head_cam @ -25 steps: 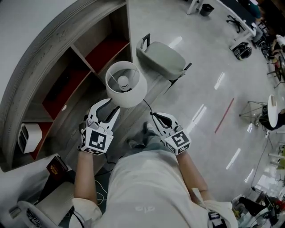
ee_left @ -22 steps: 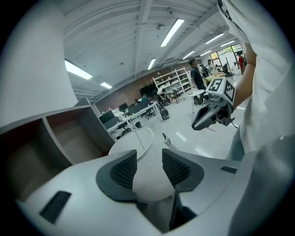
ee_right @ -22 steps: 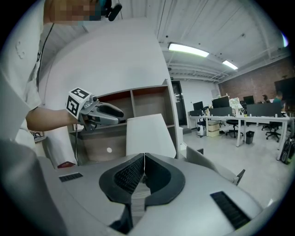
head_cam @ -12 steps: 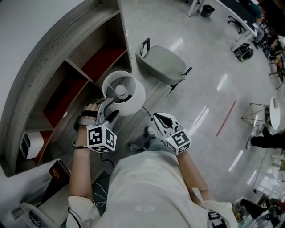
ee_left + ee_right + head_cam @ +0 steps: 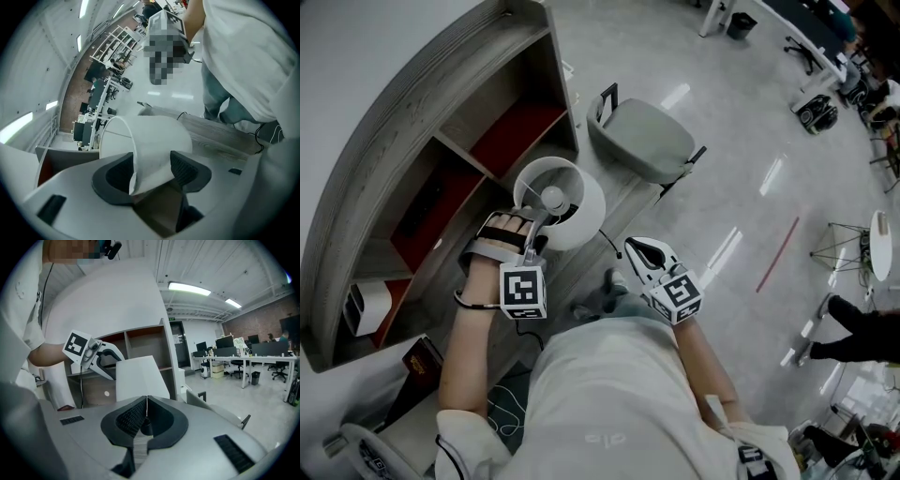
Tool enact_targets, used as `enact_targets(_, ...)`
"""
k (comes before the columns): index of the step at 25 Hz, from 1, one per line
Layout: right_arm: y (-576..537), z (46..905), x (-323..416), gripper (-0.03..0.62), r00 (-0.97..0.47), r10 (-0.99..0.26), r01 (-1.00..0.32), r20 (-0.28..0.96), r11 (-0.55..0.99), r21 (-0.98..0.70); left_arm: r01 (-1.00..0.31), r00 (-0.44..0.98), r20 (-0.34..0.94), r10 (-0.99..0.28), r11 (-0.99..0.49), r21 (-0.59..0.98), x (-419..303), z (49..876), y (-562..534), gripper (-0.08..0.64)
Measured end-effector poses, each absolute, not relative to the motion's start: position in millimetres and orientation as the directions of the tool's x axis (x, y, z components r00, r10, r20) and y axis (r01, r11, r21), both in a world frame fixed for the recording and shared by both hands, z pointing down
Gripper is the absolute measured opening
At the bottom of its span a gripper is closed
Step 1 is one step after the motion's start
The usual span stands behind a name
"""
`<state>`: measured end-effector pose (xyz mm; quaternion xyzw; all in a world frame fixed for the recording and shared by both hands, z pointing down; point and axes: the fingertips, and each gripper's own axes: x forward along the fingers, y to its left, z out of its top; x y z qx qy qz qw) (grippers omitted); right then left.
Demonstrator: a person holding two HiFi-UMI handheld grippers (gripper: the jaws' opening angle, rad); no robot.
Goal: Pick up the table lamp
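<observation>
While right tongs (image 5: 146, 404) sit closed, left tongs (image 5: 152, 171), just opened wider, straddle the lampshade rim (image 5: 134, 161).

A shelf (image 5: 403, 103) curved at ten o'clock; a book (image 5: 417, 352) lay at eight, a red floor line (image 5: 777, 255) at three.

The table lamp (image 5: 567, 202) has 1 white, slightly tapered drum shade; the head view looks into its open top, where 1 round white bulb (image 5: 553, 197) sits at the centre; the lamp stands upright on the grey wood-grain ledge (image 5: 220, 136) at the foot of the curved shelf unit (image 5: 412, 122); a thin dark cord (image 5: 607, 240) runs from under the shade; the shade's near wall stands between the jaws of the left gripper (image 5: 152, 161), which have just been opening; neither pad presses on it.
</observation>
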<state>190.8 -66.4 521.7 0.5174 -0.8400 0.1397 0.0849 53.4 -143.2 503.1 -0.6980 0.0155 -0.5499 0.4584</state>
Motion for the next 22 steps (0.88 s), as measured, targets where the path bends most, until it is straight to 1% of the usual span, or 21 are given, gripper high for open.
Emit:
enact_targets(2,-69,523,192,0.031,-0.454,-0.843,-0.891,0.288,0.429,-0.149,0.484,0.393,0.756,-0.523,-0.582,-0.654,54,505,-143,0.248)
enact_targets(3,-70,523,193,0.031,-0.458,-0.842,-0.889,0.287,0.432,-0.151,0.484,0.392,0.758,-0.522,-0.583,-0.652,54,505,-142,0.231)
enact_targets(12,-82,527,186,0.031,-0.506,-0.811,-0.862,0.294,0.481,-0.159,0.486,0.397,0.749,-0.531,-0.571,-0.662,41,506,-129,0.208)
enact_targets(15,-87,529,181,0.031,-0.527,-0.795,-0.85,0.301,0.502,-0.162,0.474,0.391,0.751,-0.532,-0.583,-0.659,25,508,-121,0.193)
enact_targets(18,-93,531,173,0.031,-0.546,-0.78,-0.837,0.305,0.522,-0.164,0.472,0.364,0.784,-0.503,-0.626,-0.62,1,517,-104,0.173)
enact_targets(22,-98,536,162,0.031,-0.575,-0.755,-0.817,0.316,0.551,-0.168,0.476,0.349,0.777,-0.524,-0.615,-0.628,-28,525,-94,0.145)
